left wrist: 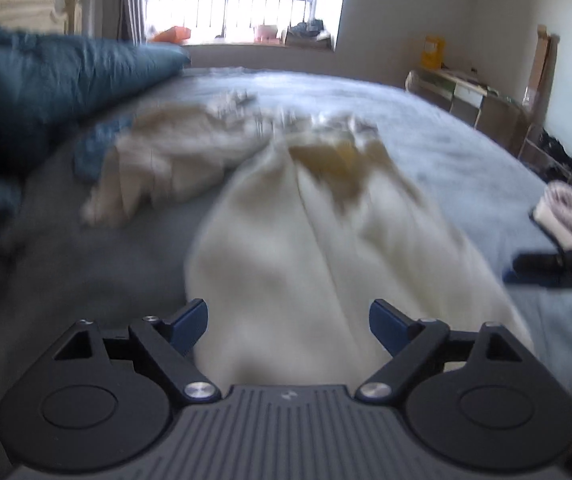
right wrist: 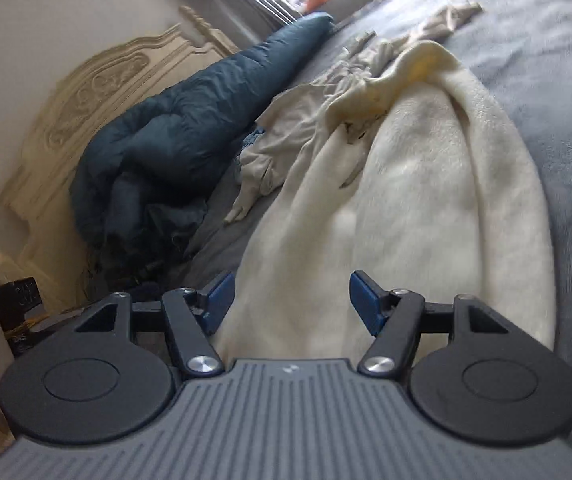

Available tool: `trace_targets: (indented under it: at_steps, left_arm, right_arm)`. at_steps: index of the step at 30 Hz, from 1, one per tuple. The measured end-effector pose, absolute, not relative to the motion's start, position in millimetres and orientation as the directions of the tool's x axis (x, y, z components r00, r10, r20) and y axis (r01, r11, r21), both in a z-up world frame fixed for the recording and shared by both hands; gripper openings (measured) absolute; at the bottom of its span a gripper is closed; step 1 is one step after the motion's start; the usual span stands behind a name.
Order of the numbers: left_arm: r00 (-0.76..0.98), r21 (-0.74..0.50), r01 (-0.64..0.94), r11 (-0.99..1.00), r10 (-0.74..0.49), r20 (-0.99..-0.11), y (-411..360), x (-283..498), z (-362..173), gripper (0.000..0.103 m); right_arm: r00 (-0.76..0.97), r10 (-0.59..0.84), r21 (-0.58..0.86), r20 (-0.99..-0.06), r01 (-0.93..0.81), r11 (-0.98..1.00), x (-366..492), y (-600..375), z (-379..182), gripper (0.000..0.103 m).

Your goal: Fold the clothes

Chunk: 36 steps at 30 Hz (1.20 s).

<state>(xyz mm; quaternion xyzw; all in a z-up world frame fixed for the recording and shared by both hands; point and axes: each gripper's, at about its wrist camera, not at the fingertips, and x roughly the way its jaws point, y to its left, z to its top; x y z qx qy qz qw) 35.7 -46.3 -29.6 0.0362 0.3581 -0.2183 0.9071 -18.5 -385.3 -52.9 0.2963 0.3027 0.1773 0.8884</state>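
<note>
Left gripper [left wrist: 287, 322] has its blue-padded jaws wide apart with nothing between them, above the near end of the cream fleece garment [left wrist: 325, 264]. Right gripper [right wrist: 291, 300] also stands open and empty over the same garment [right wrist: 405, 200]. The garment lies lengthwise on the grey-blue bed cover [left wrist: 425, 120], with a yellow-brown patch at its far end. Just beyond and beside it is a crumpled beige garment [left wrist: 174, 160]. A rolled dark teal duvet [right wrist: 174, 128] lies along the carved cream headboard [right wrist: 98, 92].
</note>
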Motion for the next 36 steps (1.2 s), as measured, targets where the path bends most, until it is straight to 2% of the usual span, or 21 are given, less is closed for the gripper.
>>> trace_targets:
  at_steps: [3, 7, 11, 13, 15, 16, 18, 19, 20, 22, 25, 31, 36]
  left_arm:
    - [0.652, -0.119, 0.417, 0.901, -0.387, -0.651, -48, -7, -66, 0.089]
    - [0.603, -0.228, 0.400, 0.887, -0.443, -0.664, -53, -31, -102, 0.089]
    - [0.663, -0.174, 0.346, 0.922, -0.371, -0.650, -62, -35, -114, 0.088]
    - [0.687, -0.158, 0.333, 0.930, -0.354, -0.635, -63, -36, -115, 0.080]
    - [0.707, -0.141, 0.329, 0.934, -0.342, -0.618, -61, -36, -114, 0.058]
    - [0.705, -0.161, 0.323, 0.932, -0.351, -0.617, -57, -34, -114, 0.052]
    - [0.689, -0.227, 0.306, 0.924, -0.380, -0.617, -49, -31, -113, 0.025]
    - [0.678, -0.266, 0.296, 0.917, -0.398, -0.619, -43, -29, -112, 0.017]
    - [0.673, -0.292, 0.286, 0.913, -0.408, -0.617, -37, -26, -109, 0.014]
    - [0.682, -0.313, 0.265, 0.912, -0.407, -0.608, -26, -22, -101, 0.014]
    - [0.762, -0.248, 0.216, 0.944, -0.322, -0.562, -7, -14, -76, 0.014]
    - [0.906, -0.108, 0.012, 0.994, -0.056, -0.420, 46, 37, -9, 0.013]
    - [0.909, -0.031, -0.129, 0.991, 0.106, -0.402, 74, 105, 12, 0.015]
  right_arm:
    - [0.796, 0.432, 0.535, -0.425, -0.165, 0.829, -52, -358, -68, 0.063]
    - [0.850, 0.313, 0.396, -0.423, -0.137, 0.908, -88, -333, -86, 0.063]
    - [0.861, 0.225, 0.340, -0.455, -0.066, 0.938, -99, -334, -110, 0.063]
    - [0.861, 0.197, 0.347, -0.470, -0.025, 0.937, -97, -341, -122, 0.063]
    - [0.863, 0.180, 0.351, -0.472, -0.003, 0.936, -96, -346, -134, 0.063]
    - [0.867, 0.177, 0.353, -0.466, -0.001, 0.935, -96, -349, -139, 0.063]
    - [0.875, 0.179, 0.364, -0.450, -0.003, 0.932, -95, -352, -146, 0.063]
    - [0.878, 0.179, 0.364, -0.443, -0.006, 0.931, -96, -353, -148, 0.063]
    - [0.881, 0.178, 0.358, -0.438, -0.010, 0.934, -96, -353, -149, 0.063]
    - [0.886, 0.174, 0.336, -0.431, -0.021, 0.941, -96, -352, -151, 0.063]
    - [0.892, 0.171, 0.306, -0.417, -0.040, 0.951, -99, -351, -154, 0.064]
    - [0.900, 0.179, 0.309, -0.397, -0.053, 0.950, -100, -352, -157, 0.064]
    - [0.901, 0.180, 0.298, -0.394, -0.061, 0.953, -101, -349, -158, 0.065]
